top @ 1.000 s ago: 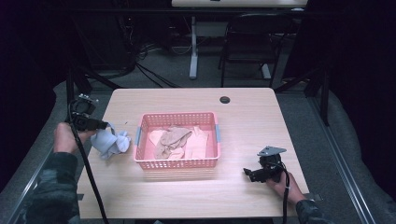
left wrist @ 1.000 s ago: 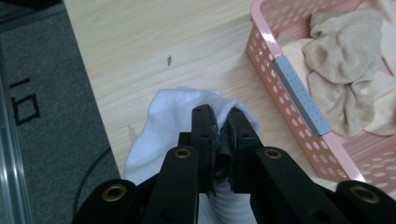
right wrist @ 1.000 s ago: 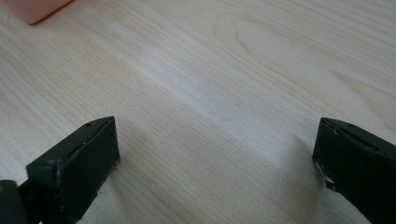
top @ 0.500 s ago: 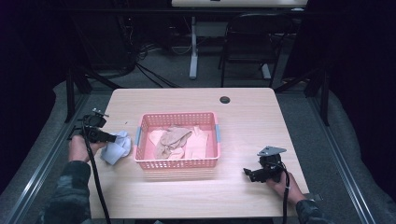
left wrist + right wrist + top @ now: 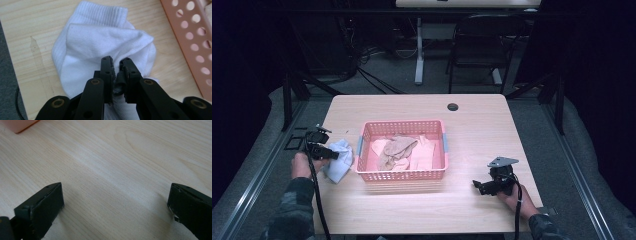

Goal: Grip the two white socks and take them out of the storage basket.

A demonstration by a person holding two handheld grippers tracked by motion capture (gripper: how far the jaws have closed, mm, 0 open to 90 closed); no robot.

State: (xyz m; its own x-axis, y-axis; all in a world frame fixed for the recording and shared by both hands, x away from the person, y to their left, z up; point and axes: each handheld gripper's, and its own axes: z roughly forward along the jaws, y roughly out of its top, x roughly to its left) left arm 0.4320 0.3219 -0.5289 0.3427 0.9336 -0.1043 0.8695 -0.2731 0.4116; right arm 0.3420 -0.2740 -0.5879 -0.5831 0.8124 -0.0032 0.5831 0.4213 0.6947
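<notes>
My left gripper (image 5: 115,63) has its jaws nearly together with a fold of the white sock (image 5: 100,42) pinched between the pads. They have just been easing open a touch, yet cloth is bunched in the narrow gap.

The sock lies flat on the table (image 5: 412,210) near its left edge, just beside the left wall of the pink basket (image 5: 402,175). It sits ahead of the fingers, its ribbed cuff farthest from them and its long axis running roughly along the jaws. In the high view the sock (image 5: 339,160) points from the gripper toward the basket.

The left hand is the near one by far. My right gripper (image 5: 484,186) rests well apart, near the front right corner, jaws spread wide over bare wood with nothing between them.

Tan cloth pieces (image 5: 402,150) lie inside the basket.

Against a second ago: the sock hung bunched below the raised left gripper; now hand and sock are lower, the sock spread on the wood. The right gripper is unchanged.

Judgement: letting go is the step in hand.
</notes>
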